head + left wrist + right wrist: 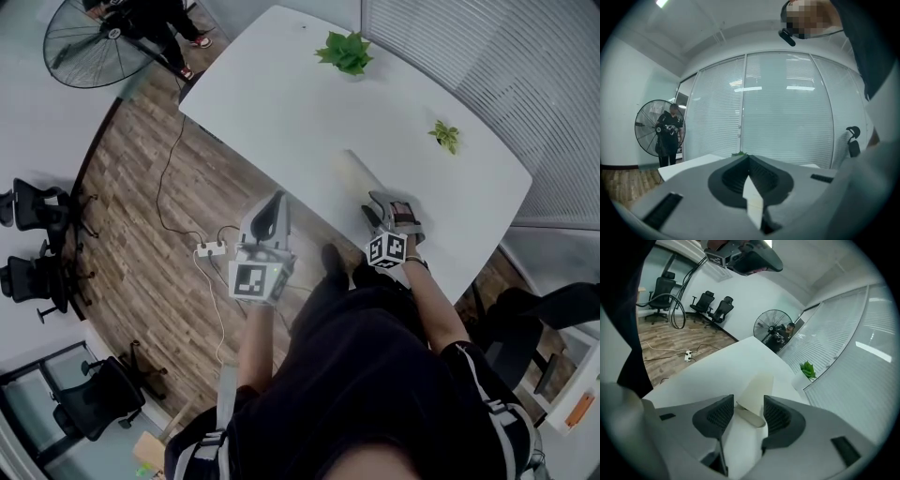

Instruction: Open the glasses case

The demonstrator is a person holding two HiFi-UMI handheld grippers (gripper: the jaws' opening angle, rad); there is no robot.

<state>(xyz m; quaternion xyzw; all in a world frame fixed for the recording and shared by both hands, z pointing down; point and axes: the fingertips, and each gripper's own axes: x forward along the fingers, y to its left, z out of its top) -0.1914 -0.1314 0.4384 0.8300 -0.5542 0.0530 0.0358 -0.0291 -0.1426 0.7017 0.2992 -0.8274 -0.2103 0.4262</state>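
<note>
Risks twisting the glasses case loose: pinched only at its end by the right gripper, with the left gripper shut, empty, off the table.

Head view: at the near edge of the table, the right gripper covers the near end of the glasses case and we can't read its lid seam. Past the table's far corner, the fan and the person are cut by the top edge. Left gripper view: the left gripper hides most of the table — its plant shows one leaf tip.
</note>
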